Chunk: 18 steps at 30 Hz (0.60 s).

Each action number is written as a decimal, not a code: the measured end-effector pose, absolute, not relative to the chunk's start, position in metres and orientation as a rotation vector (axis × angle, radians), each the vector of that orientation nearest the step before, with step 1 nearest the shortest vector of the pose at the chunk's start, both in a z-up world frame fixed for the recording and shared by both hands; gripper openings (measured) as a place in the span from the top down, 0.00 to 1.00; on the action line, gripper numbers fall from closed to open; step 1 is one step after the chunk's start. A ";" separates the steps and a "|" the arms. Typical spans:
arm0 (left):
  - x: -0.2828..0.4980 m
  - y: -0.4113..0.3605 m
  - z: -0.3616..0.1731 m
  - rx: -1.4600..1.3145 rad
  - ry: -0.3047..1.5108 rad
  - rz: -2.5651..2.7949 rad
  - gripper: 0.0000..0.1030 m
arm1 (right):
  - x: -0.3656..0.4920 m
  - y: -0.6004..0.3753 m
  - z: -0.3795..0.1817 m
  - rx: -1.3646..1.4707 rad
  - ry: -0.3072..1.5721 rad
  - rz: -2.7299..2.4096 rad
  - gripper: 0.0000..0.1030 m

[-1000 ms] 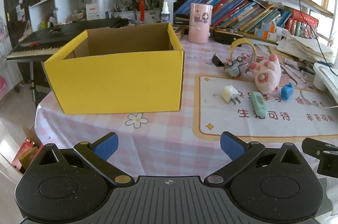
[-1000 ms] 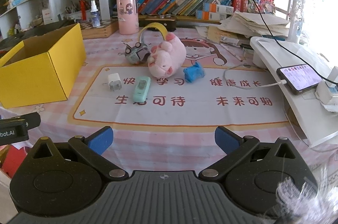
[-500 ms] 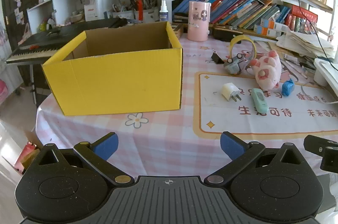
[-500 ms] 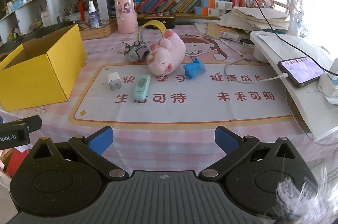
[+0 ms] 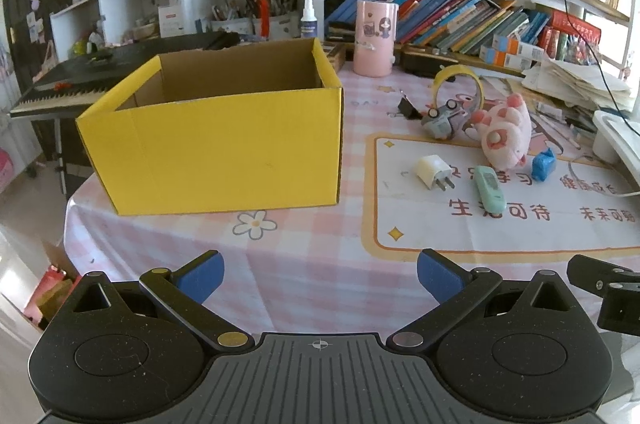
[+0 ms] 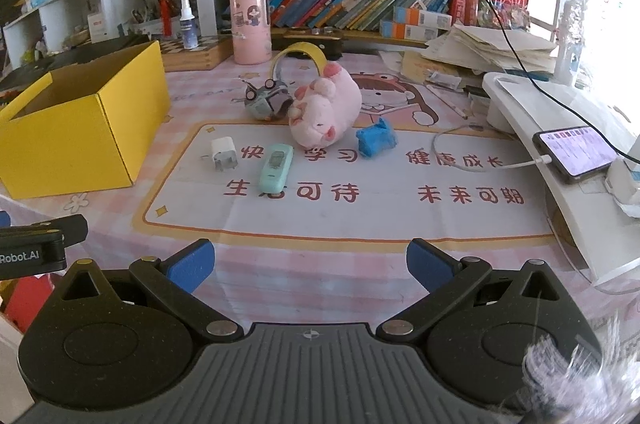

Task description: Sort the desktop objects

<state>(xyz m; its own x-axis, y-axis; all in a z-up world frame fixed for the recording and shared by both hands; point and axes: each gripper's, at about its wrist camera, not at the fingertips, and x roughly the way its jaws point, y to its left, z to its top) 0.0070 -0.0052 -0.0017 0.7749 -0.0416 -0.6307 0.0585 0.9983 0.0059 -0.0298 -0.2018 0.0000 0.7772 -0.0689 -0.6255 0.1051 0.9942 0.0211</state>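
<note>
An open yellow cardboard box (image 5: 224, 152) (image 6: 80, 132) stands on the left of the pink checked tablecloth. On the desk mat lie a white plug adapter (image 5: 434, 170) (image 6: 223, 152), a mint green remote (image 5: 490, 192) (image 6: 275, 167), a pink plush pig (image 5: 506, 134) (image 6: 326, 116), a crumpled blue object (image 5: 543, 164) (image 6: 376, 138), a grey toy car (image 5: 442, 118) (image 6: 266, 100) and a yellow tape roll (image 5: 458, 80) (image 6: 298, 58). My left gripper (image 5: 318, 274) is open at the near table edge, in front of the box. My right gripper (image 6: 310, 264) is open before the mat, holding nothing.
A pink cylinder (image 5: 376, 38) (image 6: 250, 26) and a black binder clip (image 5: 408, 108) sit at the back. A white stand (image 6: 560, 152) on the right carries a charging phone (image 6: 576, 152). Shelves of books fill the back; a keyboard (image 5: 80, 84) stands beyond the box.
Both views have shifted slightly, with the box and the objects a little further off than before. Both grippers stay open and nothing on the table has moved.
</note>
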 end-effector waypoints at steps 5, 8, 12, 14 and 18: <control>0.008 -0.003 -0.001 0.007 0.676 -0.062 0.00 | -0.028 -0.200 0.000 0.047 0.680 -0.089 0.00; 0.009 -0.002 -0.001 -0.009 0.673 -0.073 0.00 | -0.027 -0.200 -0.001 0.045 0.683 -0.089 0.00; 0.012 -0.003 -0.002 -0.017 0.676 -0.074 0.00 | -0.026 -0.200 -0.001 0.043 0.684 -0.086 0.00; 0.013 -0.004 -0.003 -0.021 0.680 -0.069 0.00 | -0.025 -0.200 -0.001 0.038 0.684 -0.084 0.00; 0.016 -0.006 -0.003 -0.036 0.686 -0.066 0.00 | -0.021 -0.202 0.000 0.018 0.695 -0.082 0.00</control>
